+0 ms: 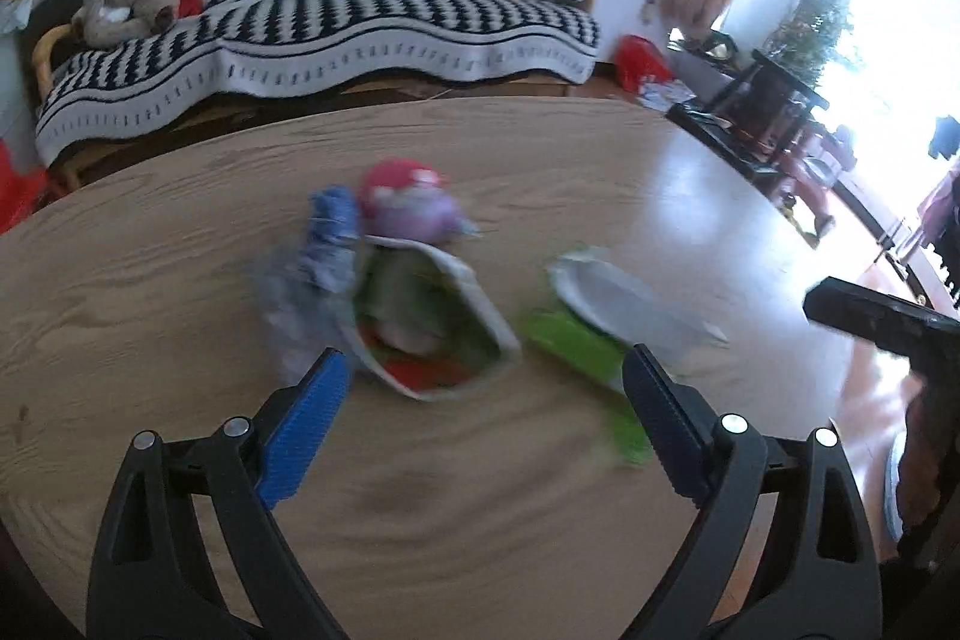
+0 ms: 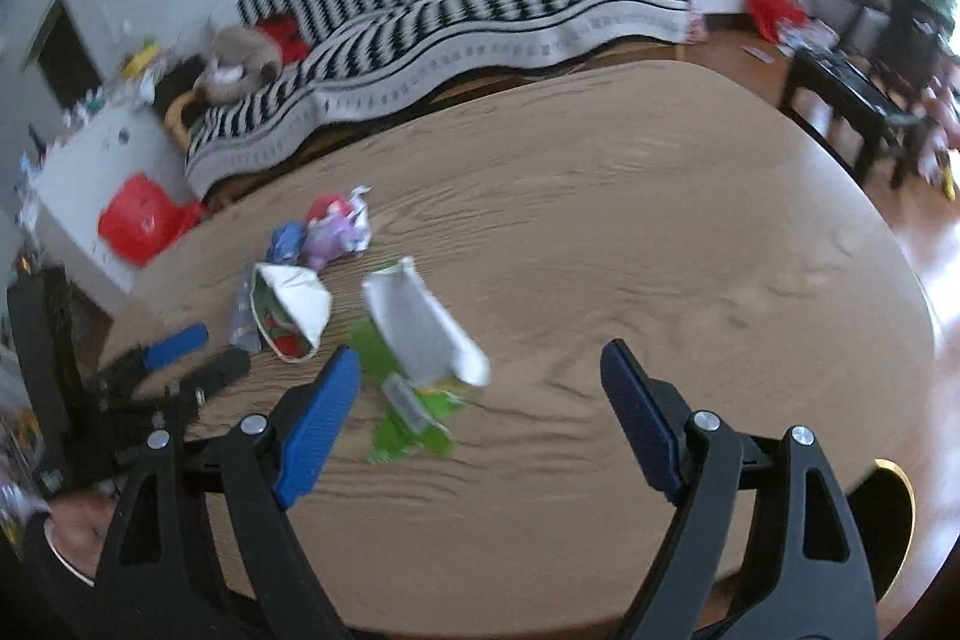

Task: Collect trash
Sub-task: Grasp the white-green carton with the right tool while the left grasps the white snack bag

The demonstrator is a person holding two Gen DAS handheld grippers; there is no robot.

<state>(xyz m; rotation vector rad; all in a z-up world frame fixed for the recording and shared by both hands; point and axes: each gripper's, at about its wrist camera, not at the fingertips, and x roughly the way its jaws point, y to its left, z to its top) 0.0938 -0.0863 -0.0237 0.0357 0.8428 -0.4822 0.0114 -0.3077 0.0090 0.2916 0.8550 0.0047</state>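
Several pieces of trash lie in a loose pile on the wooden table [image 1: 180,316]. An opened wrapper with a green and red inside [image 1: 429,322] lies just ahead of my left gripper [image 1: 483,370], which is open and empty. Beside it are a white and green wrapper [image 1: 591,322], a blue crumpled wrapper [image 1: 330,232] and a red and purple one [image 1: 408,208]. In the right wrist view my right gripper [image 2: 480,364] is open and empty, just above the white and green wrapper [image 2: 420,334]. The opened wrapper [image 2: 291,310] lies to its left, and the left gripper's fingers [image 2: 177,343] show there too.
A sofa with a black and white striped cover [image 1: 336,16] stands behind the table. Dark side tables [image 1: 774,100] stand at the right by a bright window. A red bag [image 2: 141,220] and a white cabinet [image 2: 90,172] stand at the left.
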